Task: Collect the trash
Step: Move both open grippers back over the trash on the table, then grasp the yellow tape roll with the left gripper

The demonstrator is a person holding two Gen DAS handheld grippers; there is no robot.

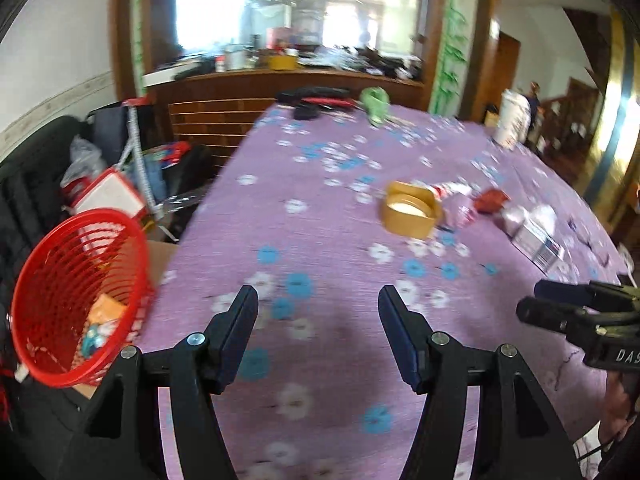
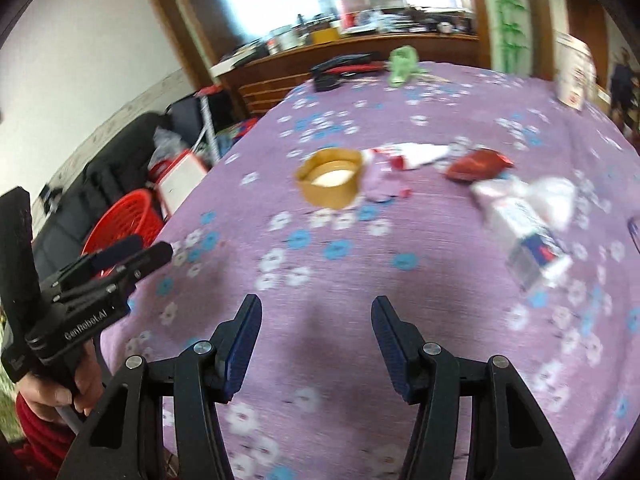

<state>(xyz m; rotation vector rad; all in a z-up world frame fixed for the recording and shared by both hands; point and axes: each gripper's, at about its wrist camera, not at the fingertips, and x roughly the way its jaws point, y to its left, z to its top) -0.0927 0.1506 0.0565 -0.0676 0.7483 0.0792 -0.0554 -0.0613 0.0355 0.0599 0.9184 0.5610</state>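
Trash lies on a purple flowered tablecloth (image 1: pixel 328 216): a tan round paper cup (image 1: pixel 410 210) (image 2: pixel 331 182), a red wrapper (image 1: pixel 491 199) (image 2: pixel 478 165), white and red wrappers (image 2: pixel 408 156), and a white carton (image 1: pixel 536 240) (image 2: pixel 532 248). A red mesh basket (image 1: pixel 76 292) (image 2: pixel 120 222) with some trash inside stands off the table's left edge. My left gripper (image 1: pixel 318 300) is open and empty above the cloth, also seen in the right wrist view (image 2: pixel 150 252). My right gripper (image 2: pixel 316 312) is open and empty; it shows in the left wrist view (image 1: pixel 536 304).
A green bag (image 1: pixel 374 104) and black and red items (image 1: pixel 316 100) lie at the table's far end. A white container (image 1: pixel 514 120) stands at the far right. A black sofa with clutter (image 1: pixel 36 184) is on the left. A wooden cabinet (image 1: pixel 280 84) stands behind.
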